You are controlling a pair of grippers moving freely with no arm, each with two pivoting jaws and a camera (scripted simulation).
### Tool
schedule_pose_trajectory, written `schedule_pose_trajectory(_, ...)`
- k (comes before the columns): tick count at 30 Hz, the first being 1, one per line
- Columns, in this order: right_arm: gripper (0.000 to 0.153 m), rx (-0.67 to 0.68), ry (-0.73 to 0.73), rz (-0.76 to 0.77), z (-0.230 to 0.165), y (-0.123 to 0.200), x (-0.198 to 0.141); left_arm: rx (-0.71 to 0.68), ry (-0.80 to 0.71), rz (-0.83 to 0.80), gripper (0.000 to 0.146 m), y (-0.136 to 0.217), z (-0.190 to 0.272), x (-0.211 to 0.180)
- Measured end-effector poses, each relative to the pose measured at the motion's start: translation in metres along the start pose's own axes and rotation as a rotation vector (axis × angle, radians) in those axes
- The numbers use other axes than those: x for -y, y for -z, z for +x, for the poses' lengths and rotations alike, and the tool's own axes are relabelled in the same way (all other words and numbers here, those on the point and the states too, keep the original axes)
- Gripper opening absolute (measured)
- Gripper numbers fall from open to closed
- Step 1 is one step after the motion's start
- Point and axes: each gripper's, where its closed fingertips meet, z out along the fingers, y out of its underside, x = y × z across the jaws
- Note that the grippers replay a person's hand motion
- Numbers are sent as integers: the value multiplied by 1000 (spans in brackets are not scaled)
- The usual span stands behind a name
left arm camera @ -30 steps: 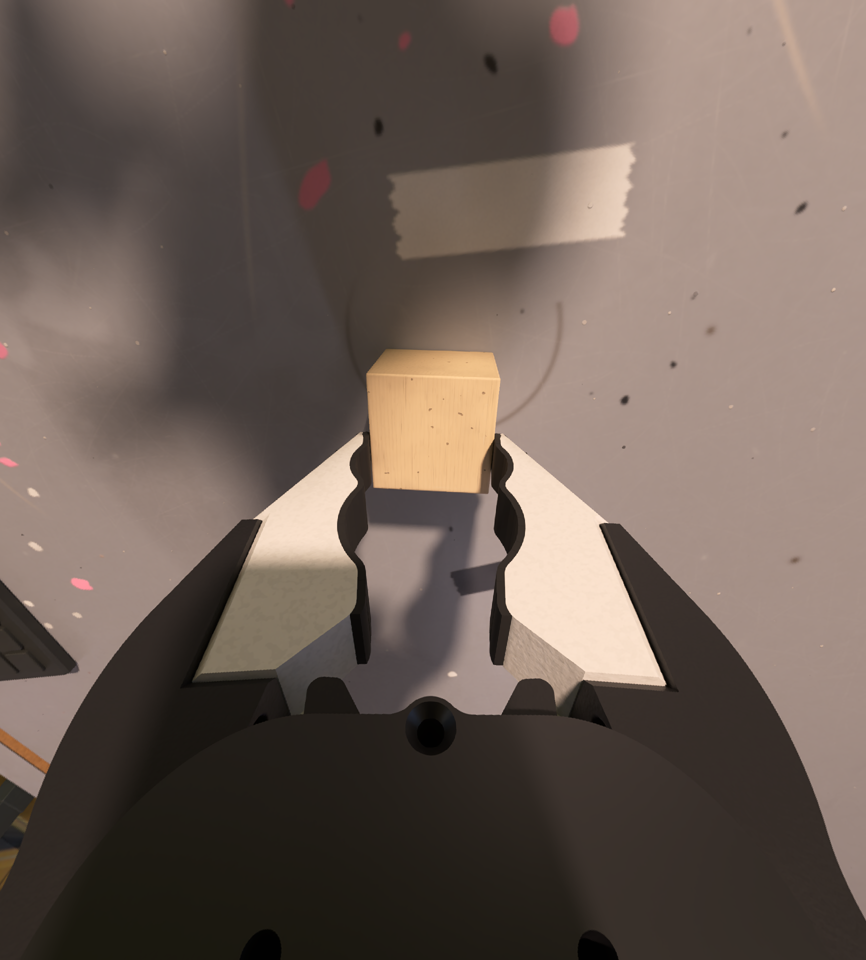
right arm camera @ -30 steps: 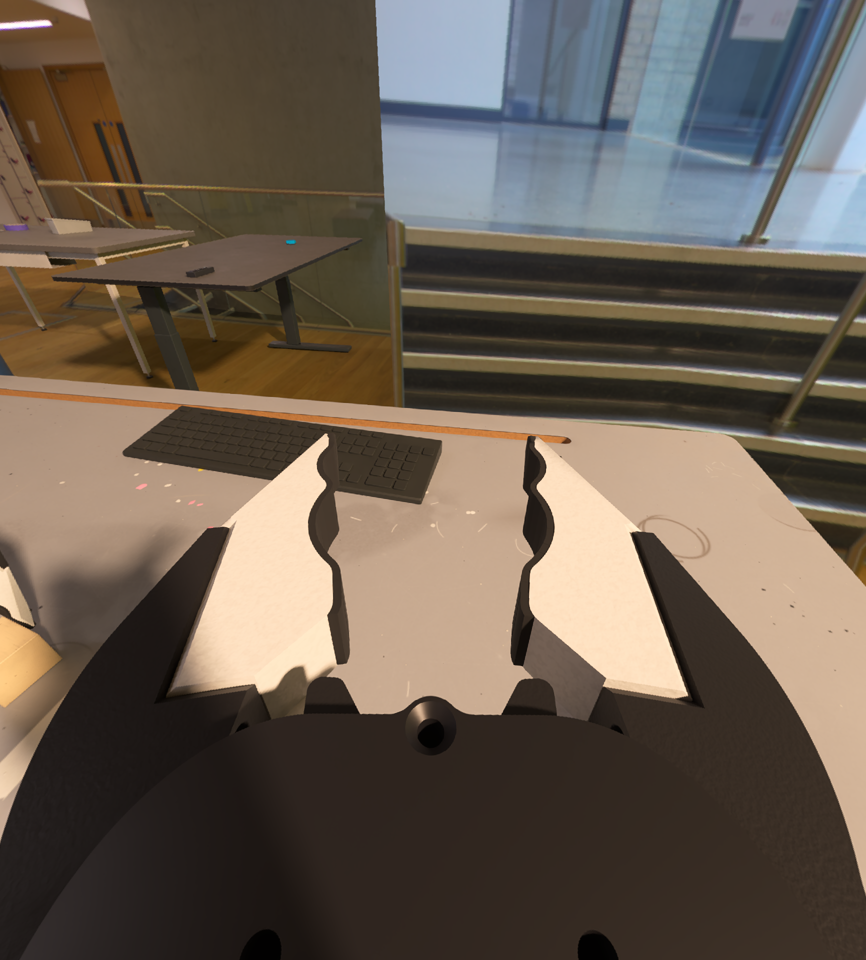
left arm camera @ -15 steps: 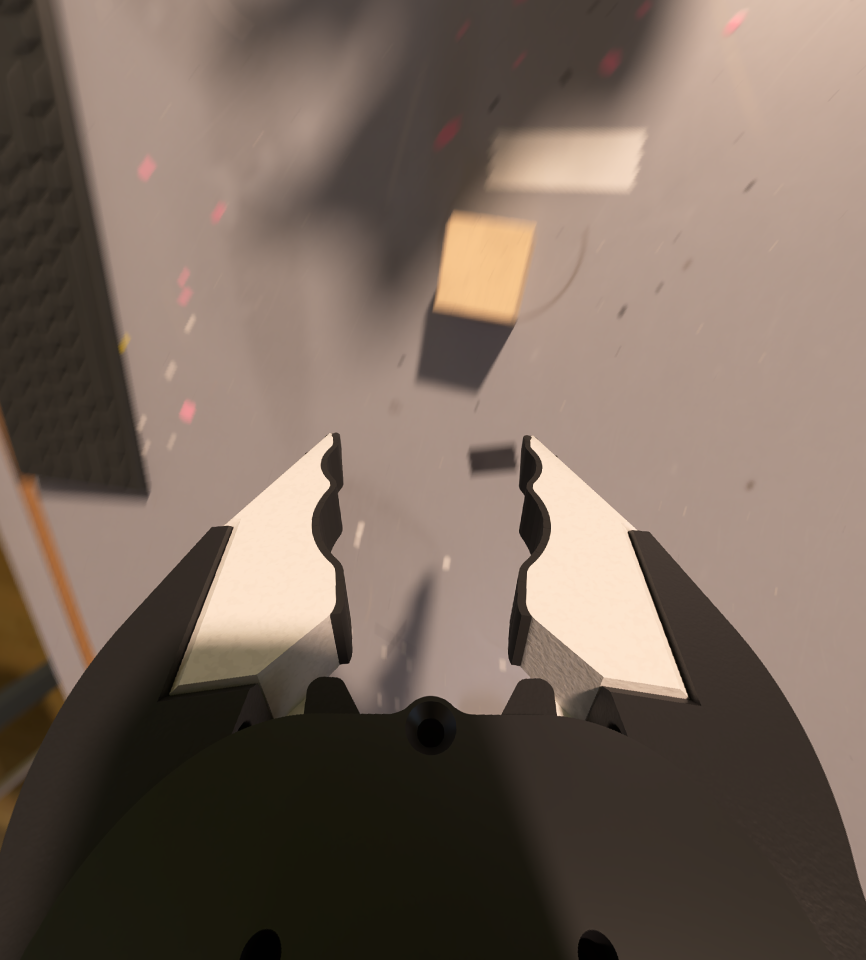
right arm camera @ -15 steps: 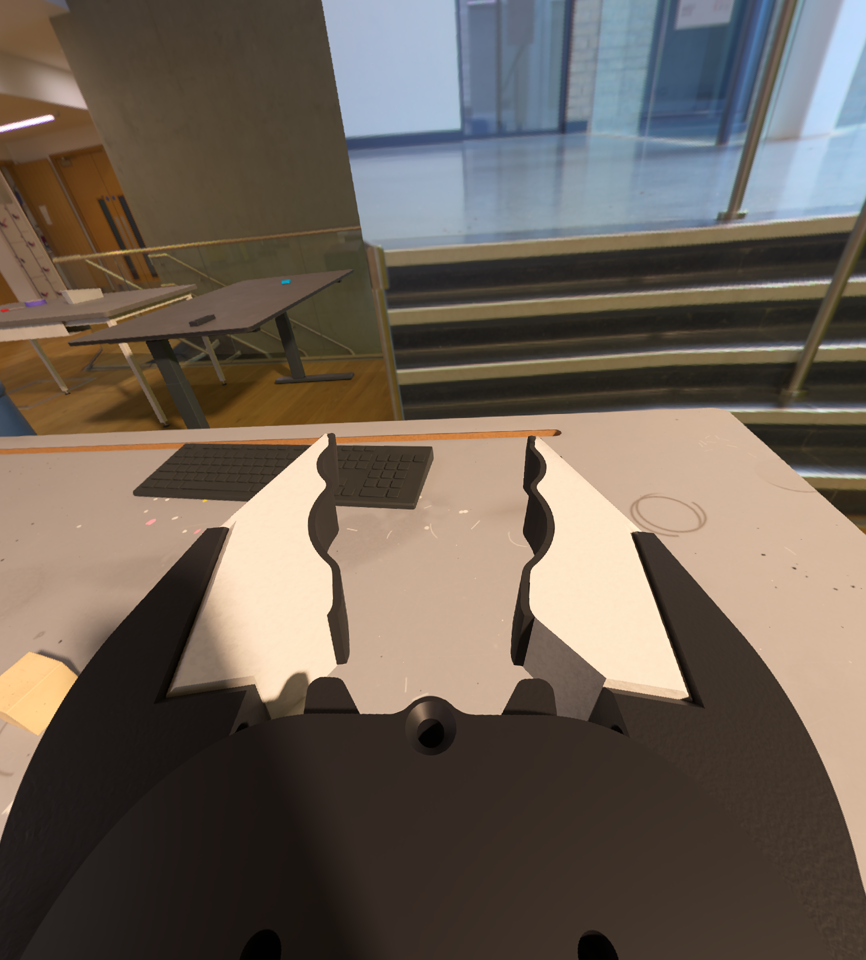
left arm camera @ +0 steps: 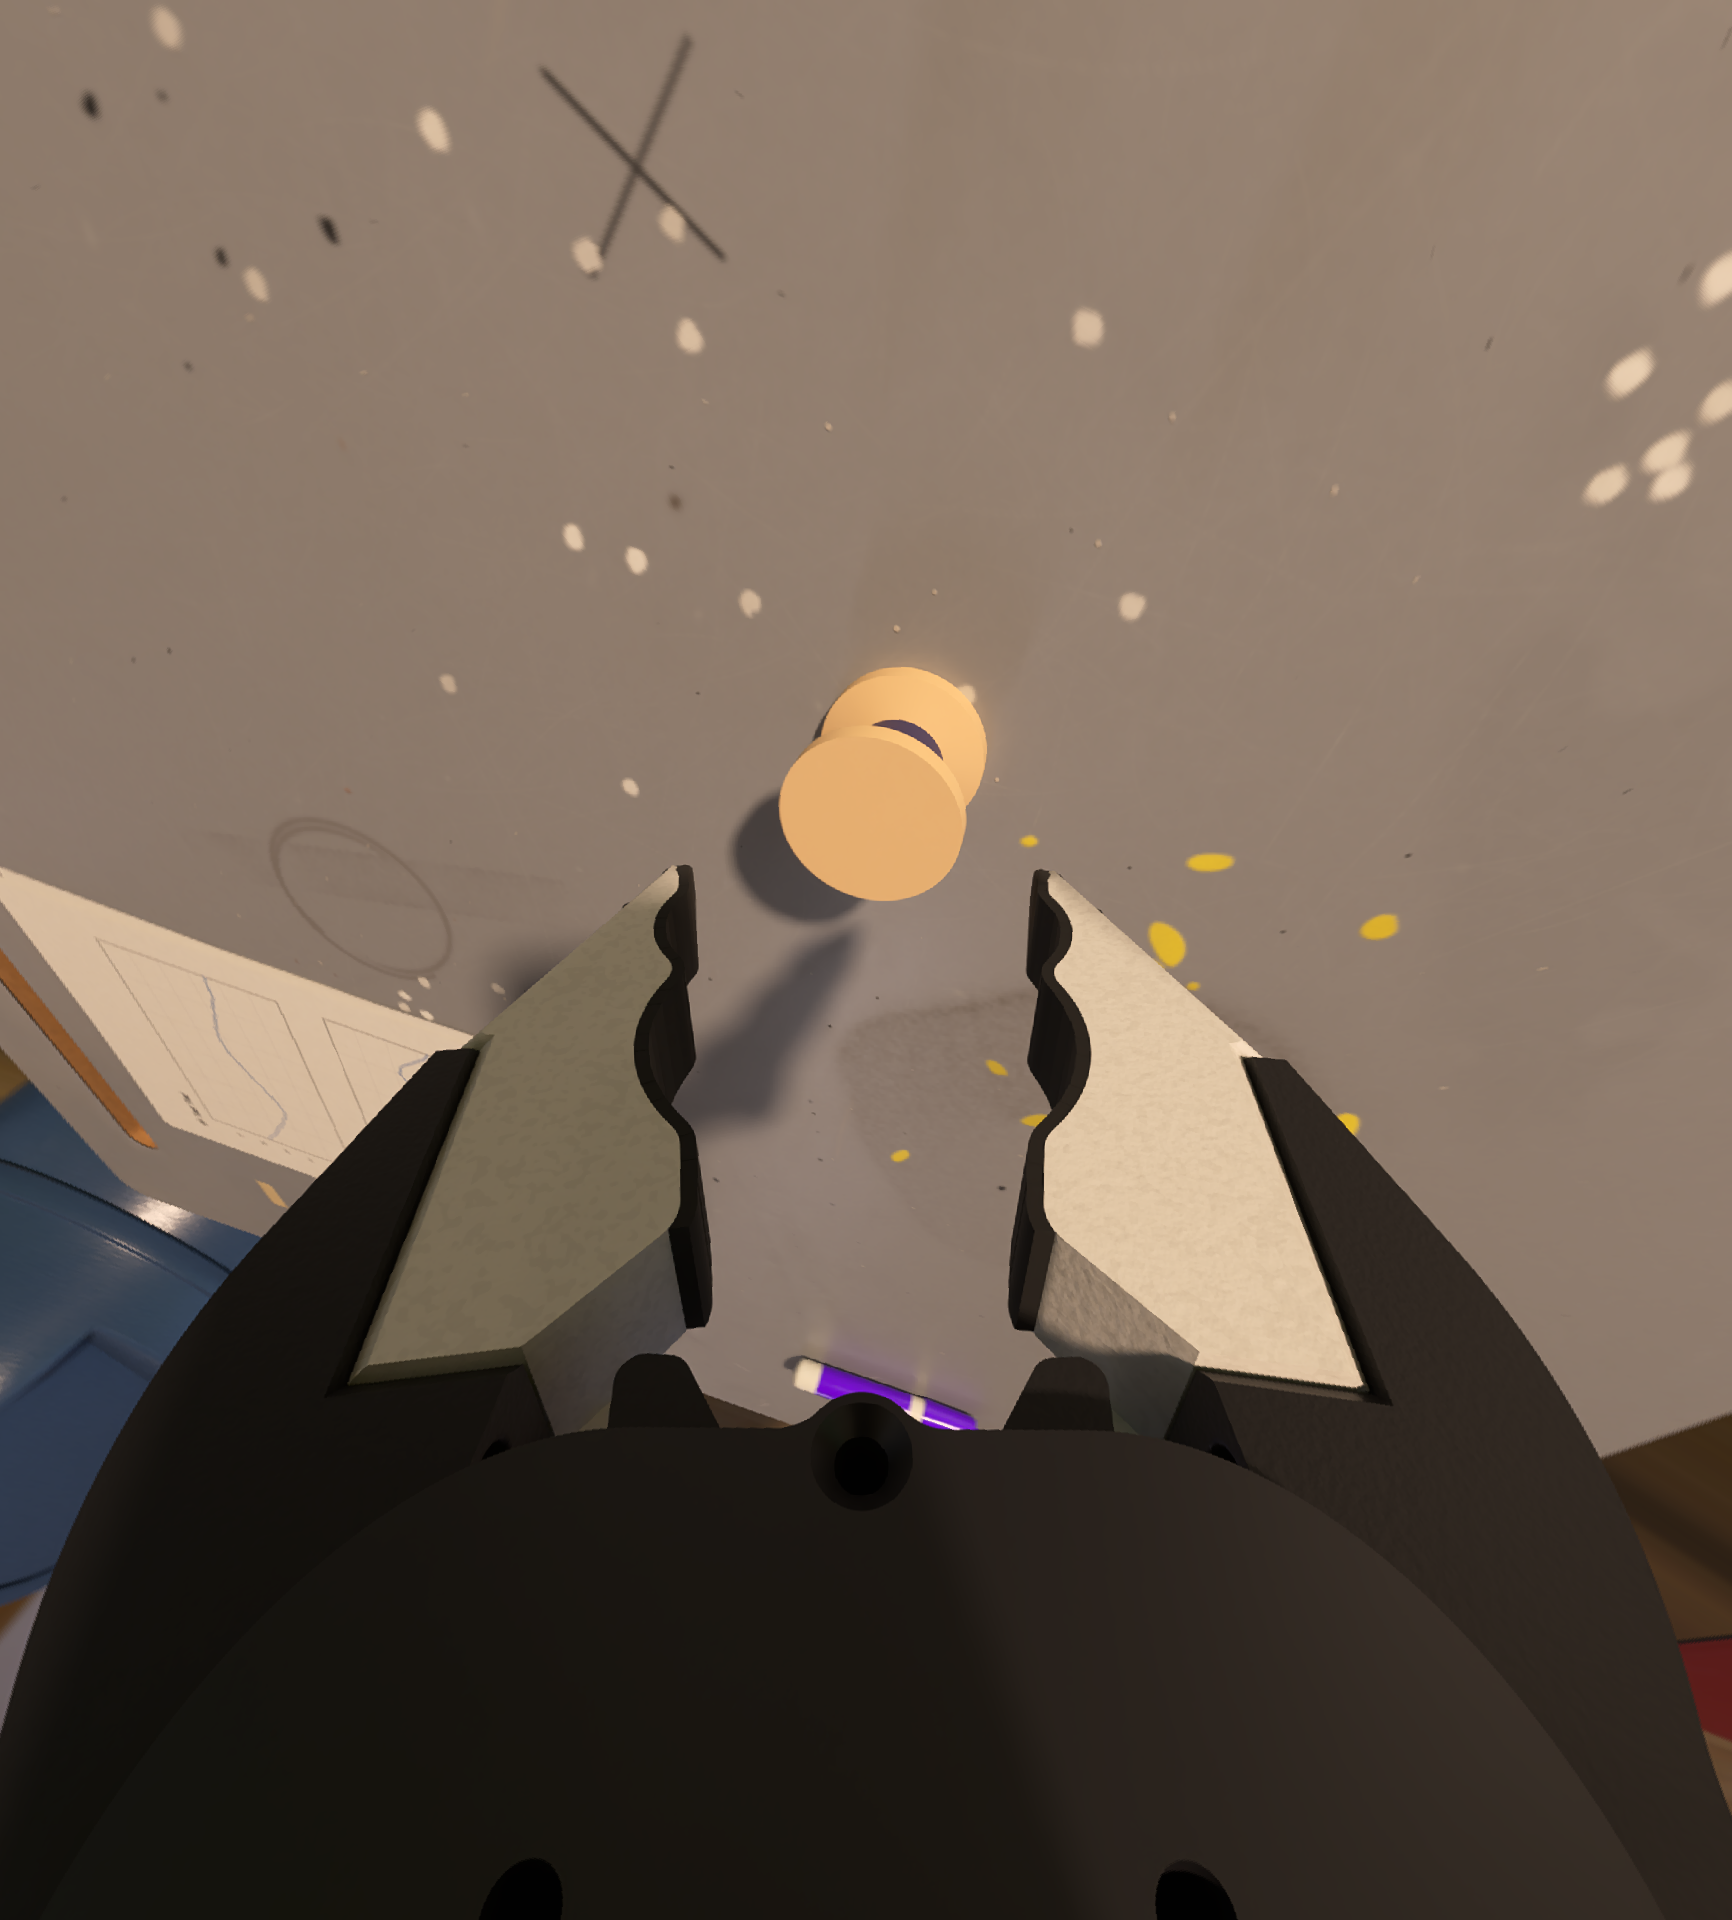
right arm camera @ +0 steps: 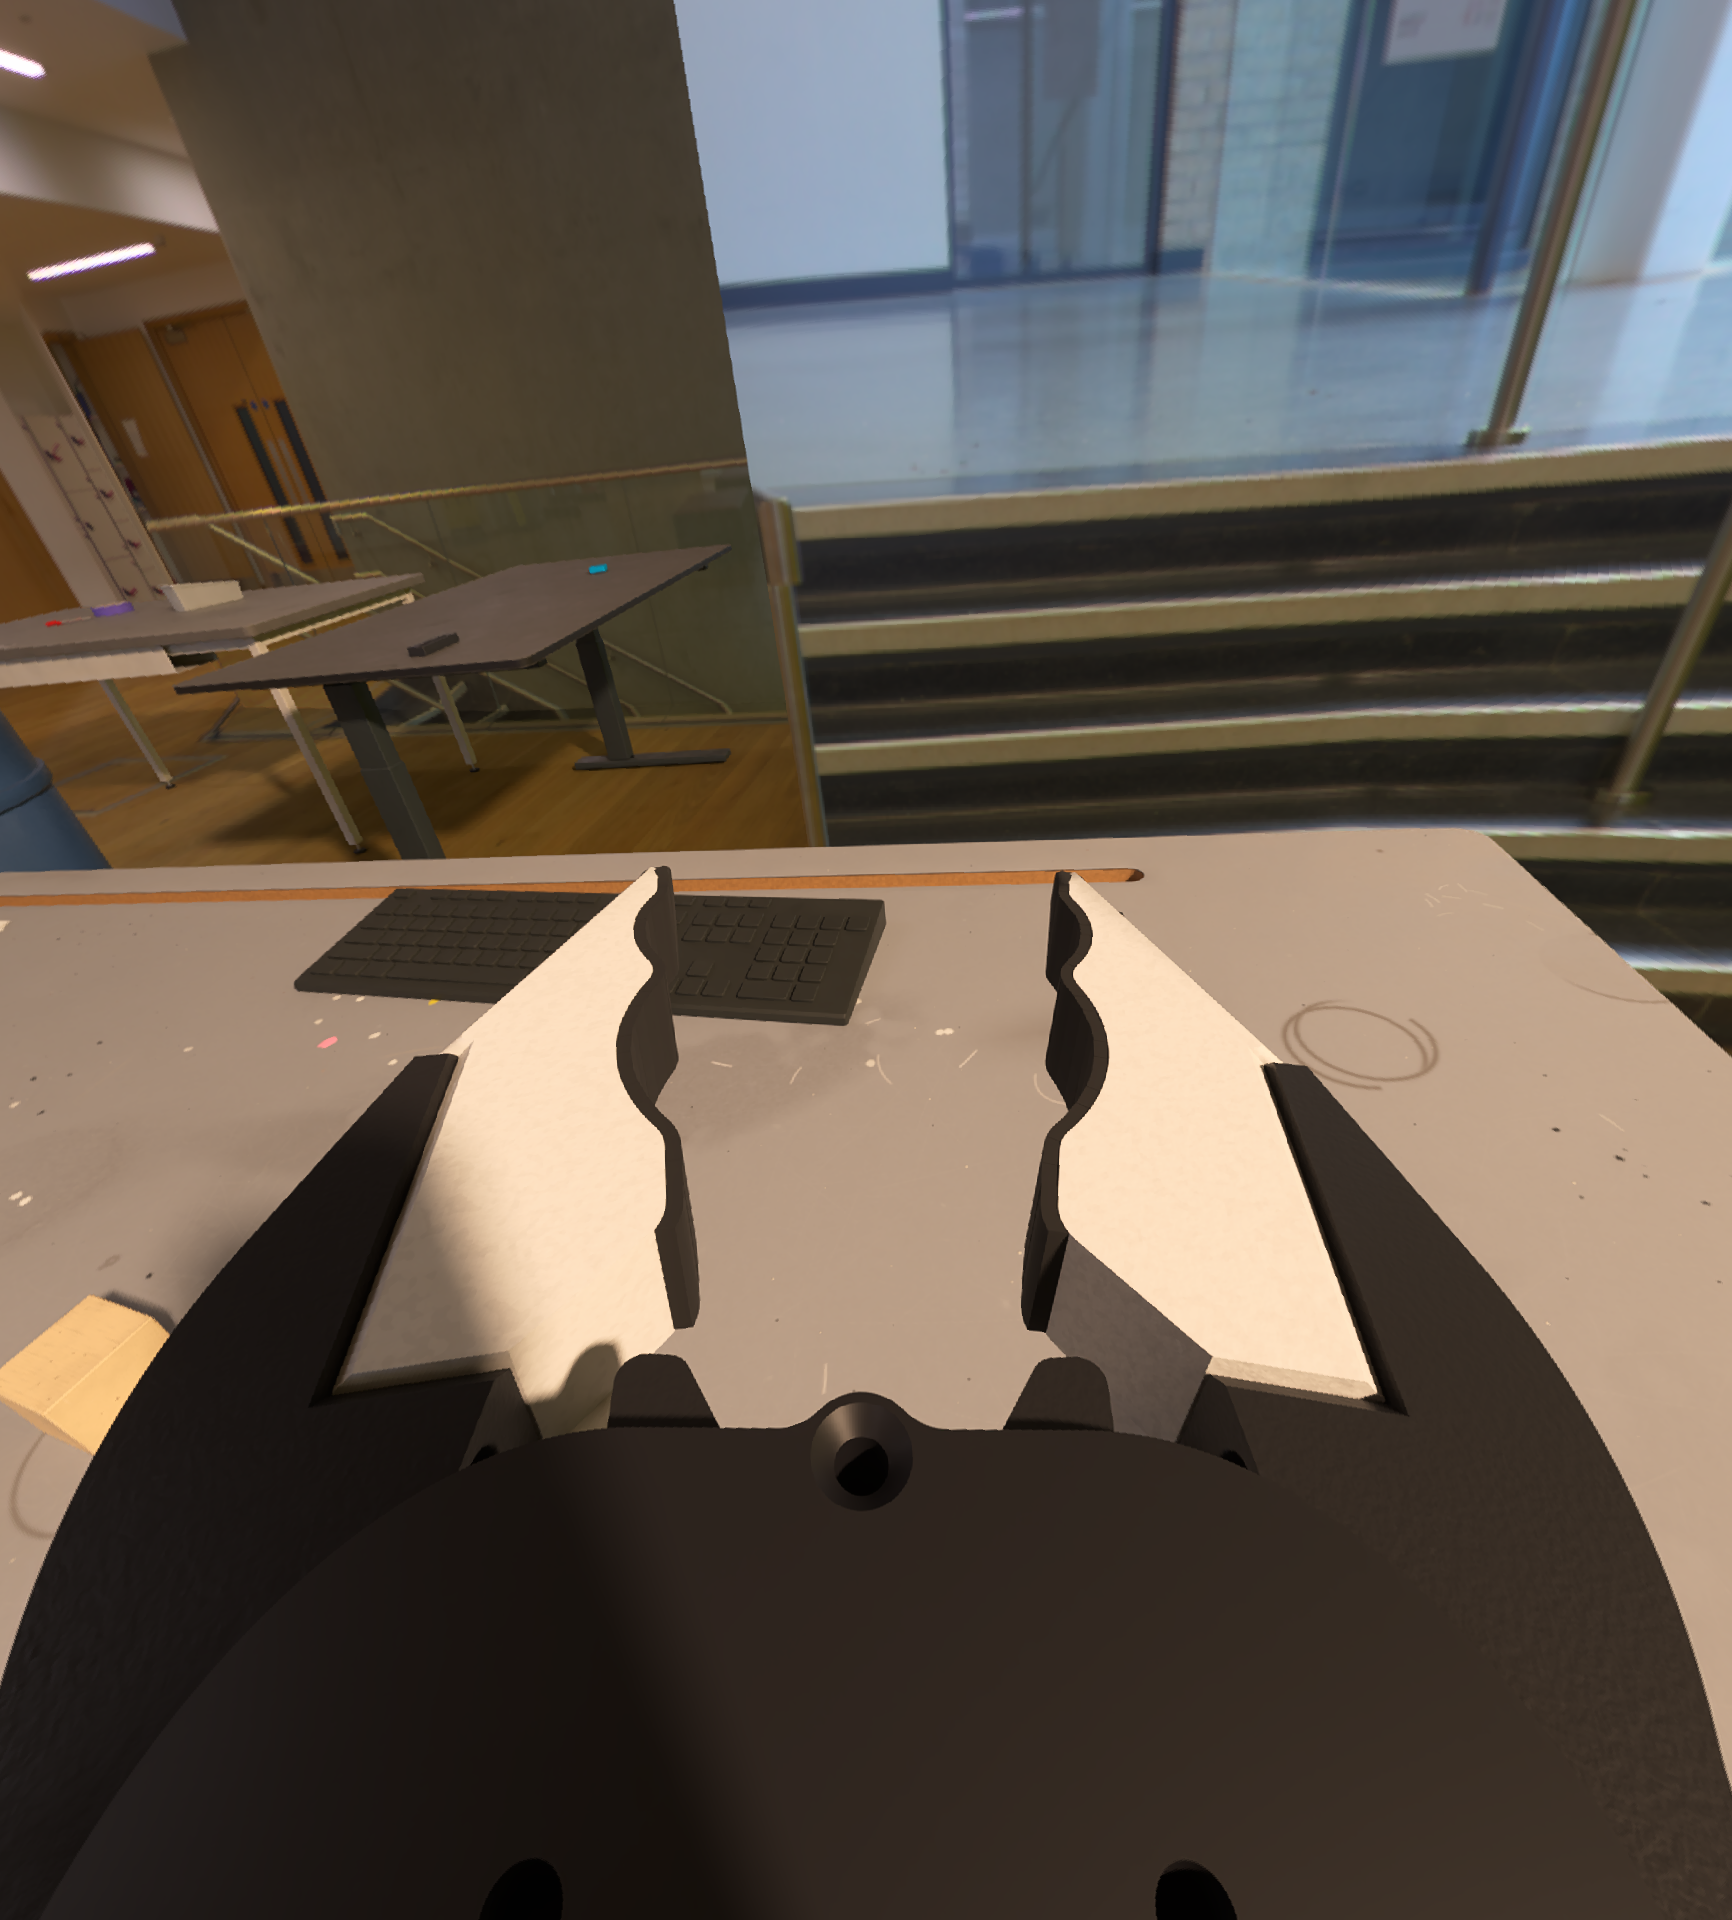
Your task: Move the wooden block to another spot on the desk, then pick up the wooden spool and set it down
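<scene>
One wooden spool [left arm camera: 877,795] stands on the grey desk [left arm camera: 1257,644], just beyond the tips of the left gripper [left arm camera: 860,878] at about twelve o'clock; the jaws gape wide with nothing between them, and nothing lies between the tips and the spool. One purple marker [left arm camera: 883,1392] shows at six o'clock, partly hidden by the gripper body; one sheet of paper [left arm camera: 207,1029] lies at nine o'clock; one drawn cross [left arm camera: 633,161] sits at twelve, far off. In the right wrist view, one wooden block [right arm camera: 77,1366] rests on the desk at eight o'clock, partly cut off by the right gripper [right arm camera: 857,883], which is likewise spread wide and empty; one dark keyboard [right arm camera: 779,956] lies at twelve o'clock, partly behind the left finger [right arm camera: 550,1122].
</scene>
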Motion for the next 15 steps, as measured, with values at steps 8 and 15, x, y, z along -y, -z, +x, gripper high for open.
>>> schedule_pose_trajectory(8,72,-2,34,-42,-6,-6,-8,21,-108,-84,59,-32,0,-9)
schedule_pose_trajectory(15,72,-1,46,-75,-7,-13,-16,-23,-117,-107,56,-46,1,-14)
